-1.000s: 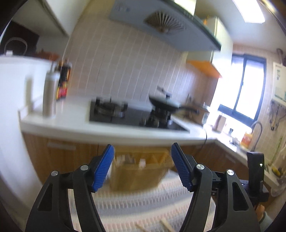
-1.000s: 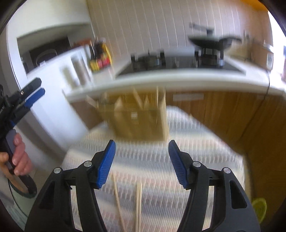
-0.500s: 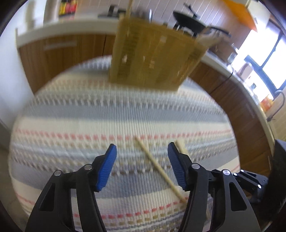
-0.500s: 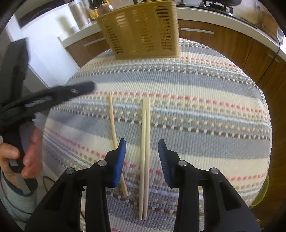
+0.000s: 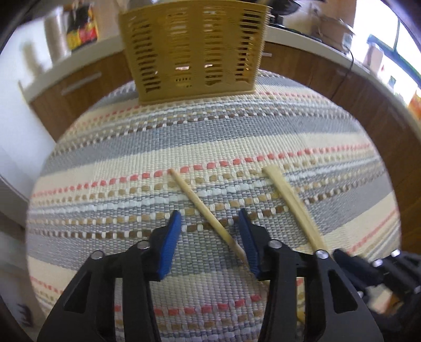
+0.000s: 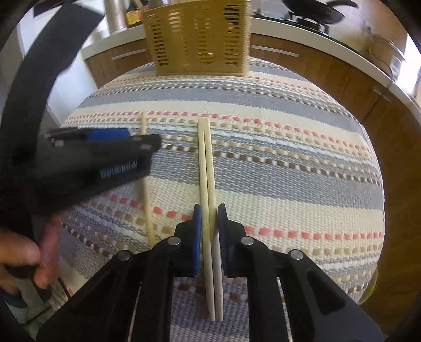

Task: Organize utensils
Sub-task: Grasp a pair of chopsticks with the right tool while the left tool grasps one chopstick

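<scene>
A yellow slotted utensil basket point(image 5: 194, 50) point(image 6: 200, 36) stands at the far edge of a striped woven mat point(image 5: 184, 142) point(image 6: 276, 163). A single wooden chopstick point(image 5: 205, 210) point(image 6: 146, 200) lies on the mat. My left gripper point(image 5: 210, 231) is open and low over it, the stick between the blue pads. It also shows in the right wrist view point(image 6: 105, 144). A pair of chopsticks point(image 6: 208, 184) point(image 5: 292, 202) lies side by side. My right gripper point(image 6: 210, 229) is closed around the pair, pads at both sides.
Wooden cabinets point(image 6: 329, 68) and a white counter point(image 5: 315, 39) curve behind the mat. Bottles point(image 5: 81, 29) stand on the counter at left, a black pan point(image 6: 313, 10) on the stove at right. A hand point(image 6: 23, 257) holds the left gripper.
Both grippers dropped from facing the kitchen to low over the mat. The right jaws narrowed onto the chopstick pair. The left gripper moved over the single chopstick.
</scene>
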The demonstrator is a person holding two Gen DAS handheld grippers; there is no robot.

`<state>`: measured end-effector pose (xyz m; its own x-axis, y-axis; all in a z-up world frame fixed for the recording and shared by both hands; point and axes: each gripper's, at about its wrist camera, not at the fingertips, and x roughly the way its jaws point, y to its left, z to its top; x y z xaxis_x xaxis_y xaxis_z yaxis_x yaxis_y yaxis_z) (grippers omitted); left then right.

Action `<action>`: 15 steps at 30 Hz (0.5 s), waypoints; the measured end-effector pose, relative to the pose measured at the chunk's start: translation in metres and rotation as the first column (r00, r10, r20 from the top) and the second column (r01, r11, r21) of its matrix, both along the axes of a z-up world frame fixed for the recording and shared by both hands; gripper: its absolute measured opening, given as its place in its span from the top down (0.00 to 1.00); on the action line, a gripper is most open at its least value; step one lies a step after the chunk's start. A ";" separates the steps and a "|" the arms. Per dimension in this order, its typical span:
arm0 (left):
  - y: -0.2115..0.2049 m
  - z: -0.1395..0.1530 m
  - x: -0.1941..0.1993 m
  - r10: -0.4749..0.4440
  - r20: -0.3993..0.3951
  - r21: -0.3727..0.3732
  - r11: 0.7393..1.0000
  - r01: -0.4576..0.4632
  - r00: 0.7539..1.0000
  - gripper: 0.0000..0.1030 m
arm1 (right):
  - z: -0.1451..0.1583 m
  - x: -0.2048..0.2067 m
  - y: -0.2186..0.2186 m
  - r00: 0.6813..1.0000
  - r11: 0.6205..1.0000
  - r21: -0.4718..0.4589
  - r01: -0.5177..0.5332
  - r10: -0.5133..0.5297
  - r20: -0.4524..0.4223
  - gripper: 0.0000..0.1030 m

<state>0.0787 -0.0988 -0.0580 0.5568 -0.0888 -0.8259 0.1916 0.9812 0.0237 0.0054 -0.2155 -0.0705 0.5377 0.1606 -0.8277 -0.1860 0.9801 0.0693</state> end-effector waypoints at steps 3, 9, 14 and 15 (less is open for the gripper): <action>-0.005 0.000 -0.004 -0.046 0.029 0.043 0.998 0.045 0.999 0.80 | 0.000 0.003 -0.014 1.000 0.998 0.054 0.029 -0.028 -0.012 0.90; 0.004 0.003 0.001 -0.130 0.024 0.014 0.991 0.129 0.991 0.96 | 0.003 0.003 -0.023 0.998 0.996 0.066 0.064 -0.063 -0.018 0.90; 0.015 0.009 0.000 -0.230 0.008 -0.015 0.973 0.230 0.973 0.96 | 0.004 0.009 -0.034 0.993 0.992 0.063 0.112 -0.110 -0.033 0.90; 0.017 0.009 0.000 -0.258 -0.011 -0.030 0.966 0.258 0.966 0.96 | 0.003 0.010 -0.037 0.992 0.991 0.067 0.120 -0.117 -0.044 0.90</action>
<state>0.0790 -0.0818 -0.0490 0.5002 -0.2510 -0.8288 0.4386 0.8986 -0.0074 0.0150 -0.2521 -0.0678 0.5231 0.1560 -0.8379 -0.0649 0.9875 0.1434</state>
